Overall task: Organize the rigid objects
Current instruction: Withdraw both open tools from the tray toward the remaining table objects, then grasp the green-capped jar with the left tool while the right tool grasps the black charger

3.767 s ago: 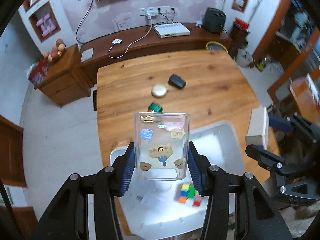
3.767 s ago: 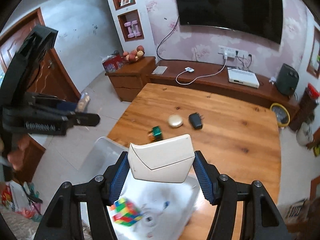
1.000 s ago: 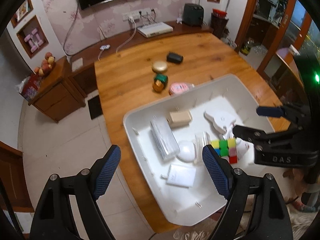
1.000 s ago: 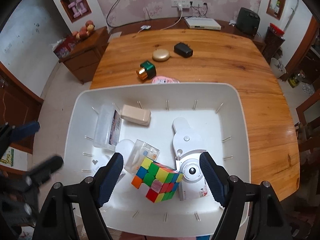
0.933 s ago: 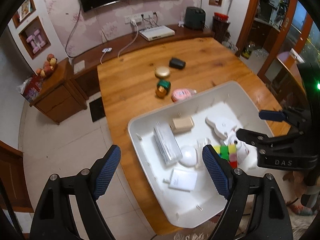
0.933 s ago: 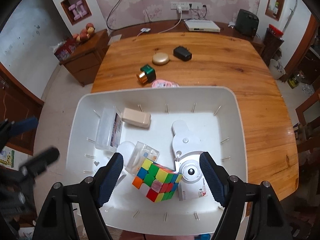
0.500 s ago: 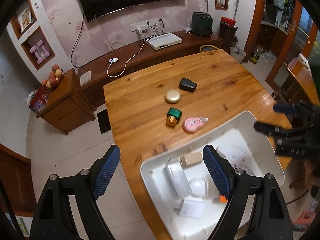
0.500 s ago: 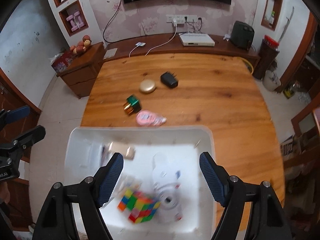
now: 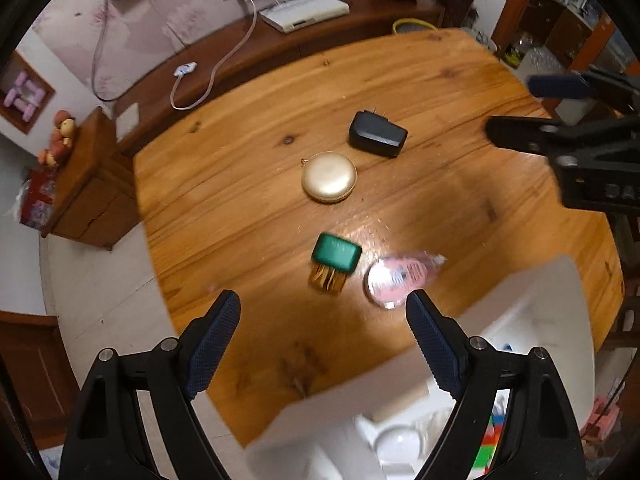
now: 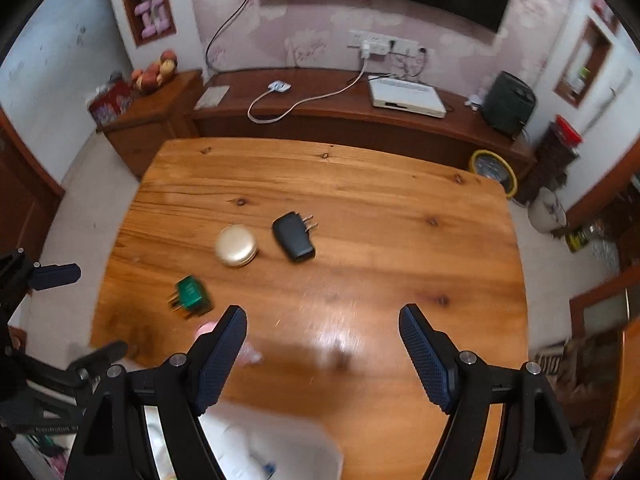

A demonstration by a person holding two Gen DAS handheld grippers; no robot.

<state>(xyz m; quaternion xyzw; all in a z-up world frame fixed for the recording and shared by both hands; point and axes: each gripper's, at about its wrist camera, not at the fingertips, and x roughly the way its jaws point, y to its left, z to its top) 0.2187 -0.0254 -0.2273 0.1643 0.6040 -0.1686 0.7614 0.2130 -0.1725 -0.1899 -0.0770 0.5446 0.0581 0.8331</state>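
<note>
On the wooden table (image 9: 440, 92) lie a black plug adapter (image 9: 377, 134), a round gold compact (image 9: 329, 177), a green-capped gold bottle (image 9: 334, 260) and a pink oval case (image 9: 400, 276). My left gripper (image 9: 323, 320) hangs open and empty just short of the green bottle and pink case. The right wrist view shows the black adapter (image 10: 294, 237), gold compact (image 10: 236, 245) and green bottle (image 10: 190, 294) ahead and to the left of my right gripper (image 10: 322, 330), which is open and empty over bare wood. The right gripper's arm (image 9: 580, 148) reaches in from the right edge of the left wrist view.
A white bin (image 9: 532, 312) holding several sorted items, among them a colour cube, sits at the table's near edge. Behind the table runs a low wooden cabinet (image 10: 360, 120) with a white box and cables. A side cabinet (image 10: 152, 108) with fruit stands at the left.
Both grippers have left the white bin and moved forward over the table toward the loose items; the bin has slid to the bottom of both views. Both jaws stay open and empty.
</note>
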